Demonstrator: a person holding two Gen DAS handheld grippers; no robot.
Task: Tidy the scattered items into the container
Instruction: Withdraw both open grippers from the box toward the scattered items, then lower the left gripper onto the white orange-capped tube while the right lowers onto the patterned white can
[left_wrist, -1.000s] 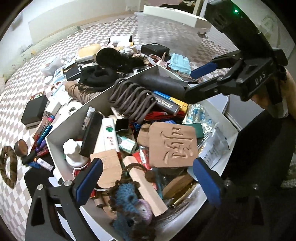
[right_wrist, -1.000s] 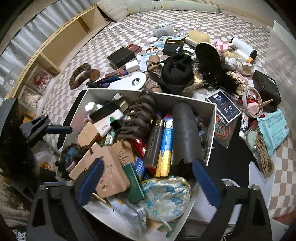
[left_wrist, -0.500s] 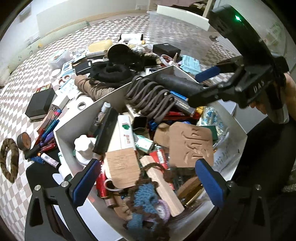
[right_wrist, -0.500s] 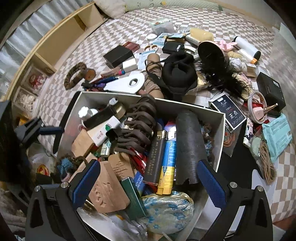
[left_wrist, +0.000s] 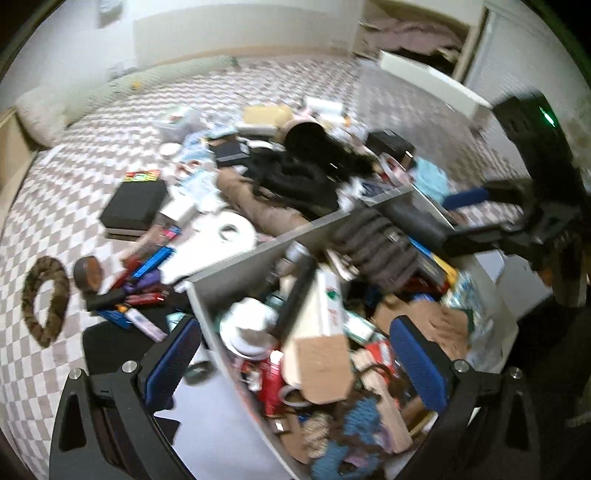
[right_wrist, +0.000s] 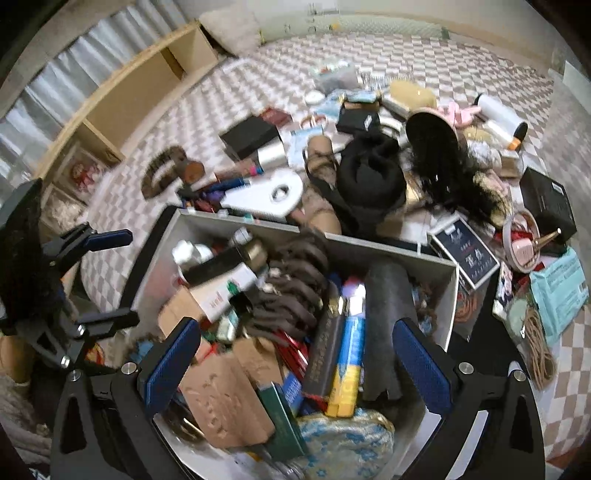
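Observation:
The grey container (left_wrist: 240, 258) is packed with several items, among them a brown coiled cord (left_wrist: 373, 247) and a carved wooden tile (right_wrist: 225, 402). My left gripper (left_wrist: 295, 365) hangs open and empty over the container's near left corner, its left finger outside the wall. Over the container's near end my right gripper (right_wrist: 297, 365) is open with nothing held. Each shows in the other's view: the right gripper (left_wrist: 472, 218) at the far right, the left gripper (right_wrist: 110, 277) at the left edge. Scattered items lie beyond: a black box (left_wrist: 133, 206), pens (left_wrist: 144, 273), a black cloth (right_wrist: 369, 177).
A brown fabric ring (left_wrist: 46, 295) lies far left on the checked cover. A teal packet (right_wrist: 557, 288), a second black box (right_wrist: 546, 203) and a cord coil (right_wrist: 537, 347) sit right of the container. A wooden shelf (right_wrist: 140, 96) runs along the far left.
My left gripper has moved left and back, so its left finger now hangs outside the container wall. The right gripper has drawn back and tilted up. Both remain open.

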